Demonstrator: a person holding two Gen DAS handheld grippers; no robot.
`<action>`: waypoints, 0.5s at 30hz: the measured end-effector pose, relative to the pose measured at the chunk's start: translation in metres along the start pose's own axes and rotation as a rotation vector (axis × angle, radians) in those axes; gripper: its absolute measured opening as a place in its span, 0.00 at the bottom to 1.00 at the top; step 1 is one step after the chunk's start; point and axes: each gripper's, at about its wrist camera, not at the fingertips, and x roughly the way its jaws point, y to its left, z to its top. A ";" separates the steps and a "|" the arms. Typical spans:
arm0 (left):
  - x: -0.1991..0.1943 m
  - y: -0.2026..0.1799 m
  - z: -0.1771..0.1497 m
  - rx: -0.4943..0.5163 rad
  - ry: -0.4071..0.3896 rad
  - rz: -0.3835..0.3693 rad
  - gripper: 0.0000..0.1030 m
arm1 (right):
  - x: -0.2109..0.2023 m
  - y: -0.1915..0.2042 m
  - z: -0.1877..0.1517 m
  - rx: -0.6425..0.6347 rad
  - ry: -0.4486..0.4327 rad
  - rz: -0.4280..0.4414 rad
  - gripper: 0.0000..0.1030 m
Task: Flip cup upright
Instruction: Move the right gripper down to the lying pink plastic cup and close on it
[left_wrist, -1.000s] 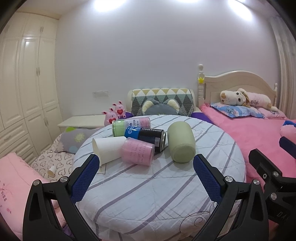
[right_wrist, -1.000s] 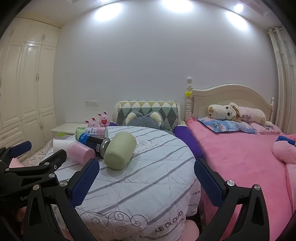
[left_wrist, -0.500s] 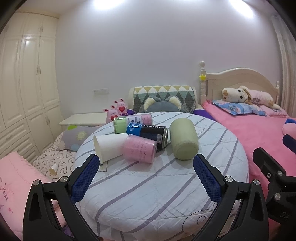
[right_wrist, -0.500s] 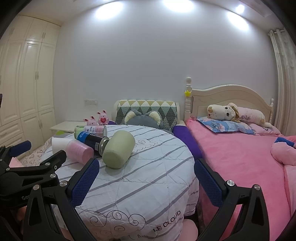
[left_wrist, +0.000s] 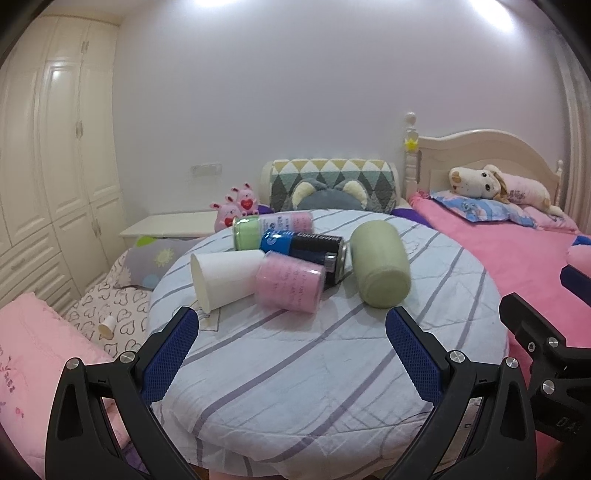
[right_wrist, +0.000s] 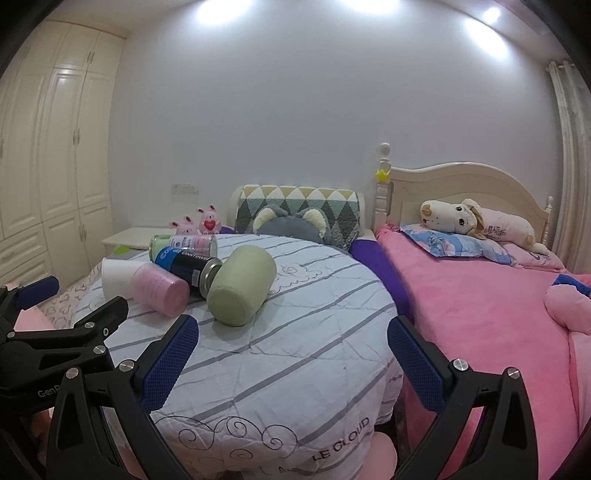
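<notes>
A white paper cup (left_wrist: 225, 278) lies on its side on the round table (left_wrist: 314, 369) with the striped cloth, mouth toward the left. It also shows in the right wrist view (right_wrist: 116, 275), partly behind a pink cup (right_wrist: 160, 290). That pink cup (left_wrist: 290, 282) lies on its side against it. A green cup (left_wrist: 380, 264) lies on its side to the right, also in the right wrist view (right_wrist: 242, 290). My left gripper (left_wrist: 291, 354) is open and empty, short of the cups. My right gripper (right_wrist: 293, 360) is open and empty over the table's near right part.
A blue-black can (left_wrist: 304, 249) and a green-pink can (left_wrist: 271, 229) lie behind the cups. A pink bed (right_wrist: 480, 314) with a plush dog (right_wrist: 476, 221) is at the right. Cushions and a low white table (left_wrist: 166, 225) stand at the left, a wardrobe (left_wrist: 51, 166) beyond.
Both grippers have edged closer to the table and a little lower, so the cups look slightly larger. Nothing on the table has moved. Both stay open.
</notes>
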 end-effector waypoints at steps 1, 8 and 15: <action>0.002 0.002 -0.001 -0.006 0.005 0.003 0.99 | 0.003 0.002 0.001 -0.008 0.006 0.005 1.00; 0.022 0.033 -0.005 -0.080 0.062 0.065 0.99 | 0.028 0.025 0.009 -0.112 0.062 0.101 1.00; 0.037 0.069 -0.005 -0.157 0.111 0.151 0.99 | 0.055 0.052 0.028 -0.241 0.082 0.218 1.00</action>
